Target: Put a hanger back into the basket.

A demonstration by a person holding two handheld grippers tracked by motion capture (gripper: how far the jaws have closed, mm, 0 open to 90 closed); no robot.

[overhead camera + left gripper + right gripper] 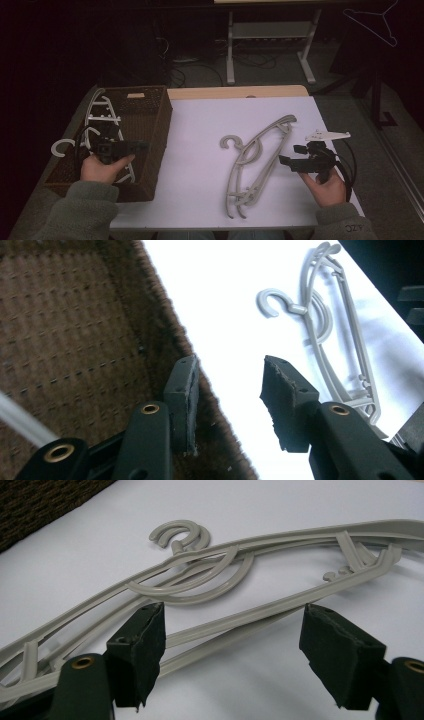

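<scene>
Lying on the white tabletop (200, 150), well right of the brown woven basket (150, 125), are the grey hangers (257, 160), stacked and overlapping, hooks toward the basket. The right gripper (287, 161) sits just beside their right edge, pointing at them. Its fingers (137, 655) stand wide, with the lower bars of the hangers (240, 580) running across the gap between them; neither pad presses on the plastic.

The left gripper (137, 146) is over the basket, near its right wall. Its fingers (182, 400) are parted with nothing between them, and they straddle the basket's rim (165, 335), one over the weave and one over the white surface. Farther off beyond them the hangers' hook (272, 302) shows.

From above, white hangers (102, 117) can be seen lying in the basket and leaning over its left edge. The left gripper view catches just a pale bar (20, 425) at its lower left corner. The right gripper view brings out how the grey hangers lie crossed, one hook curled inside another (177, 535), which the high view leaves hard to read.
</scene>
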